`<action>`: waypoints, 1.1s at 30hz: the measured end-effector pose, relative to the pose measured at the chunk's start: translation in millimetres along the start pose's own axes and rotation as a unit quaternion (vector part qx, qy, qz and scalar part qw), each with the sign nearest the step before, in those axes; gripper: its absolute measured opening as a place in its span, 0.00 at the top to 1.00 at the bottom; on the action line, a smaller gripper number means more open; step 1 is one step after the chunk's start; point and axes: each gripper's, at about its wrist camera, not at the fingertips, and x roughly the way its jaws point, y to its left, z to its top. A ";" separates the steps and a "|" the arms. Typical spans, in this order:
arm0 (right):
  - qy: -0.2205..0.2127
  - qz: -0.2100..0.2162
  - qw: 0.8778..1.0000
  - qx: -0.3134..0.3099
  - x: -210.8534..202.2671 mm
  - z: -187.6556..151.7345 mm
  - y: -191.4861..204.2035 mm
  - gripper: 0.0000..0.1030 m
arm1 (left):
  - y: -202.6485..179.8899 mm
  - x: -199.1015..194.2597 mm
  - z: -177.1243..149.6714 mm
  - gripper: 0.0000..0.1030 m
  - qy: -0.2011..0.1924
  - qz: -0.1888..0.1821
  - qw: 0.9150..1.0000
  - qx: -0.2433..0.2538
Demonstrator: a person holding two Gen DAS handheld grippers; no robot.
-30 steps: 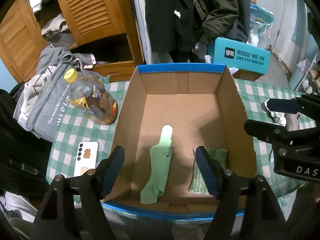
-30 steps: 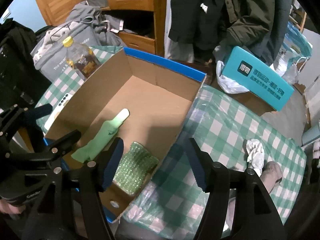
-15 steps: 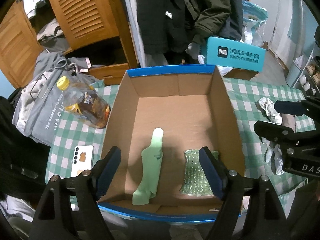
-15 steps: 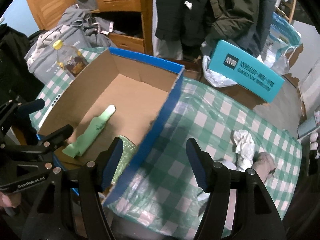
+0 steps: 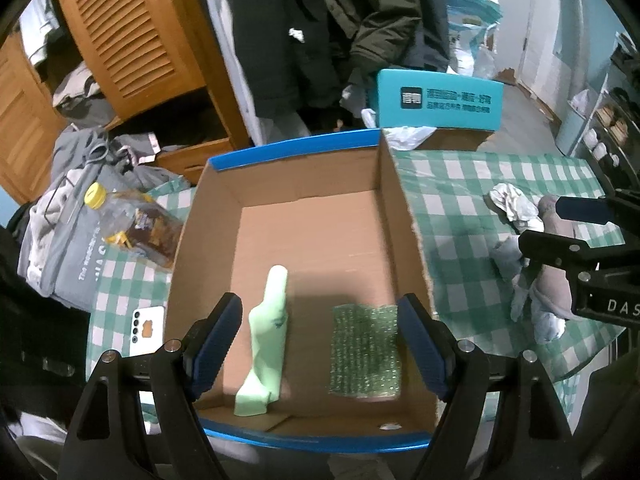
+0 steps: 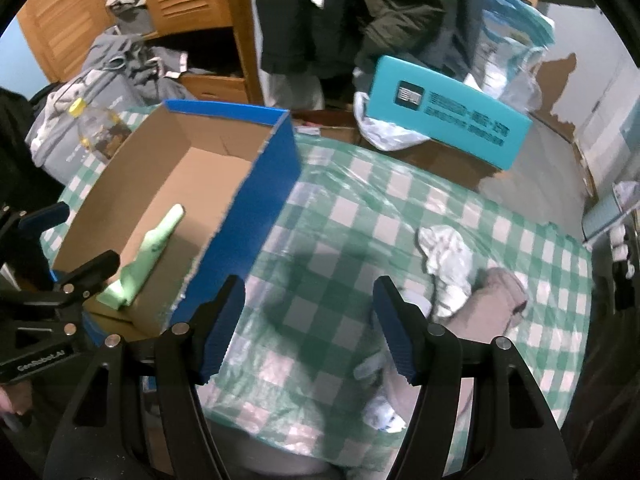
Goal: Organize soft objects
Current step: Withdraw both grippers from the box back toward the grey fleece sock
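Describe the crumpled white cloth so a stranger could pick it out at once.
Start at the cardboard box on the green checked tablecloth, then look to its right on the open cloth. The crumpled white cloth lies there, touching a brownish-grey soft item. It is the palest, most wrinkled of that pile.

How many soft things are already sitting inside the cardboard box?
2. A light green sock lies left of centre on the box floor, and a green bubble-wrap pad lies to its right near the front wall. Nothing else shows inside.

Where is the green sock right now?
The green sock lies inside the cardboard box, near its front left, beside the green bubble wrap in the left wrist view.
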 end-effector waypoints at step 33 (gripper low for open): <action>0.022 -0.032 0.990 0.136 -7.7 -71.7 -134.4 0.36 | -117.7 17.7 17.8 0.21 0.021 -0.058 0.993 0.096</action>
